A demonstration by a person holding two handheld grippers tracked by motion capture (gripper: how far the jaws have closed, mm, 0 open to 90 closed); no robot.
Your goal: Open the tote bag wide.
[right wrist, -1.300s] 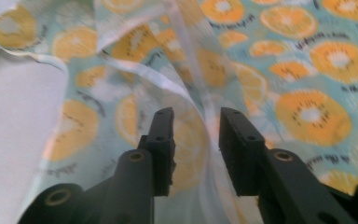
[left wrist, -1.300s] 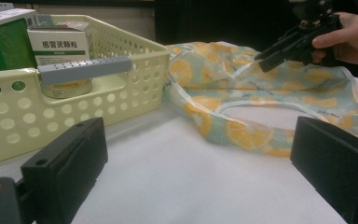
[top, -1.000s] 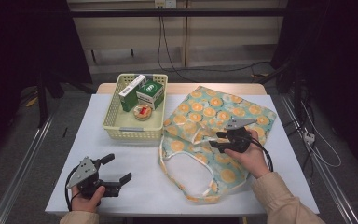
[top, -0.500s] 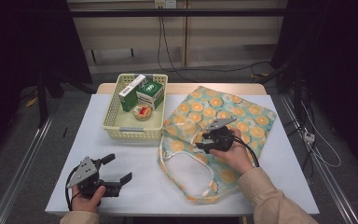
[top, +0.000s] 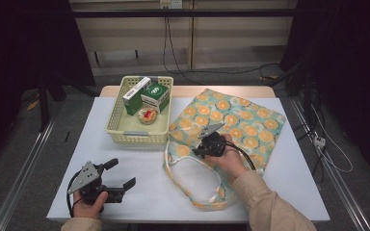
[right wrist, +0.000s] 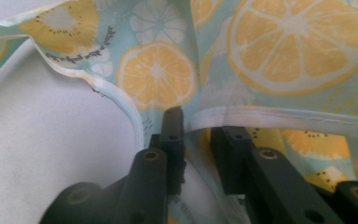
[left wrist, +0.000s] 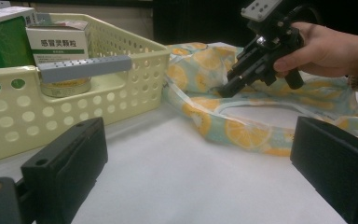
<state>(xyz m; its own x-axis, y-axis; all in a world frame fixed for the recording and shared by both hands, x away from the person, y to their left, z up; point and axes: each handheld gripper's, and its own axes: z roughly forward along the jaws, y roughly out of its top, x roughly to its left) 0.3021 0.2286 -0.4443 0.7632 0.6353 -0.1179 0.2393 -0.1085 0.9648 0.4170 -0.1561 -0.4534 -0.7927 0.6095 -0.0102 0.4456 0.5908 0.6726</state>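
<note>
Right hand-held gripper, jaws just closing, pinches the tote bag rim; confirm one fabric layer before lifting. Left hand-held gripper rests wide, empty.

Bare table lies open beside the left gripper; basket blocks ahead.

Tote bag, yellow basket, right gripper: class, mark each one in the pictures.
Tote bag (top: 243,120): high view, on the lemon-print cloth.
Yellow basket (top: 137,137): high view, on its near wall.
Right gripper (top: 198,151): high view, between its fingertips at the bag's mouth.
</note>
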